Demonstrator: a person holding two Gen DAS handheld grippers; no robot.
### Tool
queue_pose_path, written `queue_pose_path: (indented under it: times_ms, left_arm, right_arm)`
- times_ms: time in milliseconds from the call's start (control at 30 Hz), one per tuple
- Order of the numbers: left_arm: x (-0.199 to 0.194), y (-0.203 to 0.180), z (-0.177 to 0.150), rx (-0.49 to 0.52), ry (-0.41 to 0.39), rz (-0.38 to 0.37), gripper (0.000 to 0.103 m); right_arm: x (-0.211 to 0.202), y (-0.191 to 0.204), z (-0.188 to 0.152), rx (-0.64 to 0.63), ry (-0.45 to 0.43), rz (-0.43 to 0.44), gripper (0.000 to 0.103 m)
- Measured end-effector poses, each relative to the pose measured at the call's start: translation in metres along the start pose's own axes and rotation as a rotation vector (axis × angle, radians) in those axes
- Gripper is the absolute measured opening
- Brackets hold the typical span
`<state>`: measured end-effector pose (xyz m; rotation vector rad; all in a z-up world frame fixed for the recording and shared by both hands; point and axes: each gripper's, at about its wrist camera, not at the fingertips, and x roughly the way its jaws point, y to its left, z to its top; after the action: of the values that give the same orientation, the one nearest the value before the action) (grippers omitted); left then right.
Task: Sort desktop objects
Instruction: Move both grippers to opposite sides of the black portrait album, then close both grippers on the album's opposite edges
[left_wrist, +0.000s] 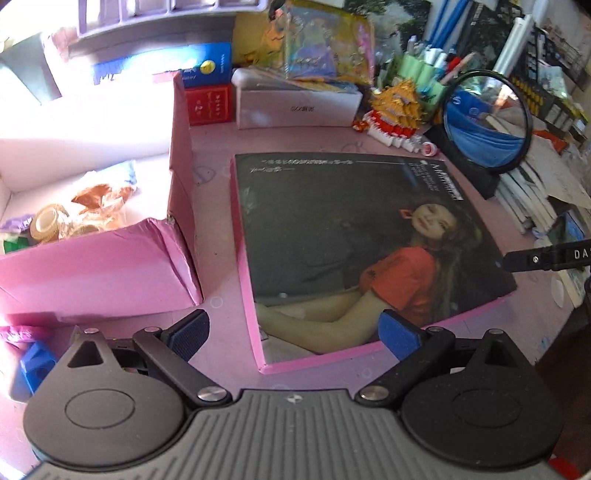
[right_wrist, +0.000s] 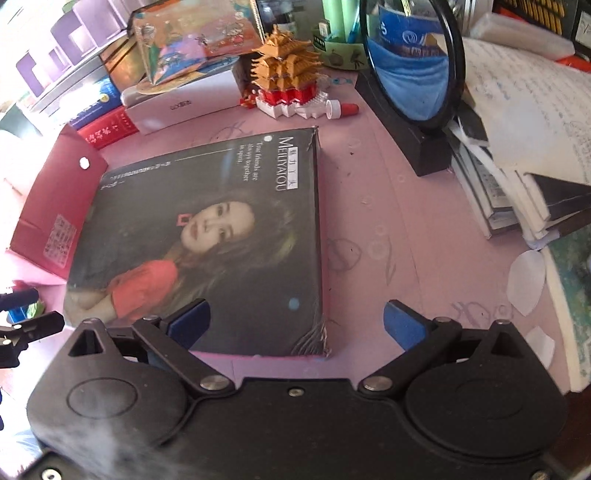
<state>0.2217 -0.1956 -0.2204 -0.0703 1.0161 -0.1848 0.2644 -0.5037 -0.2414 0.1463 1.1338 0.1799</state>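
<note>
Blue-padded tongs (left_wrist: 293, 334) (right_wrist: 295, 325) wide apart (both empty)

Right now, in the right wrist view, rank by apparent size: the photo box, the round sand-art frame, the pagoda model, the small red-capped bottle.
1. Photo box, by far the largest, though nearest the camera.
2. Round sand-art frame, top cut off by the picture edge.
3. Pagoda model.
4. Red-capped bottle, smallest.

Your left wrist view looks down and forward from close above the pink desk (left_wrist: 218, 155), near the front-left corner of the flat dark box printed with a woman in red (left_wrist: 354, 236). Your right wrist view sits just as close, near its front-right corner. Both share that box (right_wrist: 207, 236), the yellow-roofed brick pagoda model (left_wrist: 397, 107) and the round black-framed blue sand picture (right_wrist: 410, 59).
</note>
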Motion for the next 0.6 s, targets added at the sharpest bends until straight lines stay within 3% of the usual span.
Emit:
queue_pose_path:
  times_ms: [400,600]
  left_arm:
    - [0.026,-0.003,0.009,-0.027,0.026,0.018,0.099]
    - [0.037,-0.003,0.014,-0.035,0.030,0.015,0.094]
  right_arm:
    - [0.033,-0.004,0.016,-0.006,0.014,0.075,0.101]
    - [0.043,-0.005,0.024,-0.020,0.024,0.102,0.101]
